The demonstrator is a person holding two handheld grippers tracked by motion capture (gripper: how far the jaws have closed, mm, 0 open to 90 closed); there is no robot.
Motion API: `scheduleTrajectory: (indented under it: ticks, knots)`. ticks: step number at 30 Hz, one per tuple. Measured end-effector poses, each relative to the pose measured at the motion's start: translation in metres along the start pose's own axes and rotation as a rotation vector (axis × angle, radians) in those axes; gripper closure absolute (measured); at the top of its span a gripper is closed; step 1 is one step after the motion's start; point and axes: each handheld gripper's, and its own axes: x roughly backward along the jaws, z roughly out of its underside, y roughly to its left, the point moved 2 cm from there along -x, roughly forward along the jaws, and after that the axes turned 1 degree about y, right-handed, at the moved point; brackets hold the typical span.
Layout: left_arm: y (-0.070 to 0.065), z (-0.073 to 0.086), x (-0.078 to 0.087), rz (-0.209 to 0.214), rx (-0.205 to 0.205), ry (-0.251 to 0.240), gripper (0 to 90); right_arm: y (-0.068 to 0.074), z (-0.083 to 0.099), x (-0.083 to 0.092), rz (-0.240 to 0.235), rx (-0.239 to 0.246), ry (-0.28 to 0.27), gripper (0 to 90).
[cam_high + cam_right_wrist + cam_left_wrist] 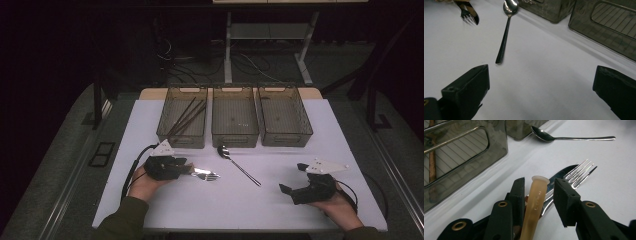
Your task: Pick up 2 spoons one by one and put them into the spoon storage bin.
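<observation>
My left gripper at the table's front left is shut on a silver fork, whose handle runs between the jaws. The tines stick out past the jaws and cast a dark shadow on the white table. A pale beige tube stands between the same jaws beside the handle. To the right of the fork lies a silver spoon, bowl toward the bins, also seen ahead of each gripper. My right gripper rests open at the front right, with nothing but bare table between its jaws.
Three smoky transparent bins stand in a row at the table's far edge: left, middle, right. The left one holds several brown chopsticks. The white table is bare between the two hands.
</observation>
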Motion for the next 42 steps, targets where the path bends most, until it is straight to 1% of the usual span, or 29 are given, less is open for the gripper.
scheduleTrajectory:
  ticks: [1,2,4,5,7,9,10,15,19,25,28,31,39,42]
  knots:
    - [0.0,0.0,-0.001,-0.002,0.0,-0.001,60.5,0.0,0.0,0.0,-0.001,0.0,0.0,0.9]
    - [0.001,0.0,-0.001,-0.004,-0.01,0.009,60.5,0.0,0.0,0.0,-0.001,0.0,0.0,0.9]
    - [0.0,-0.001,-0.003,-0.001,-0.001,0.006,60.0,0.0,0.0,0.0,-0.001,0.0,-0.002,0.9]
    - [0.001,-0.001,-0.004,0.0,-0.014,0.019,60.0,0.0,0.0,0.0,-0.001,-0.001,-0.002,0.9]
    - [-0.001,-0.002,-0.007,0.004,-0.016,0.025,60.0,0.0,0.0,0.0,0.0,-0.004,0.001,0.9]
    - [-0.002,-0.003,-0.01,0.002,-0.035,0.049,60.0,0.0,0.0,0.0,-0.001,-0.002,0.0,0.9]
    - [-0.003,-0.003,-0.011,0.001,-0.037,0.052,60.0,0.0,0.0,0.0,-0.002,-0.002,-0.001,1.0]
    - [-0.003,-0.006,-0.017,-0.018,-0.073,0.093,60.8,0.0,0.0,0.0,-0.001,-0.003,-0.001,0.9]
    - [-0.005,-0.006,-0.02,-0.022,-0.079,0.111,64.0,0.0,0.0,0.0,-0.001,-0.002,-0.001,1.0]
    - [-0.004,-0.006,-0.019,-0.026,-0.084,0.118,69.3,0.0,0.0,0.0,-0.001,-0.002,-0.001,0.9]
    - [-0.004,-0.007,-0.019,-0.023,-0.084,0.121,70.3,0.0,0.0,0.0,-0.001,-0.002,0.0,1.0]
    - [-0.005,-0.008,-0.017,-0.021,-0.094,0.117,71.2,0.0,0.0,0.0,0.0,-0.001,-0.001,1.0]
    - [-0.007,-0.011,-0.01,-0.016,-0.075,0.099,72.6,0.0,0.0,0.001,-0.001,0.001,-0.001,1.0]
    - [-0.008,-0.012,-0.006,-0.016,-0.06,0.085,72.7,0.0,0.0,0.001,0.0,-0.001,-0.001,1.0]
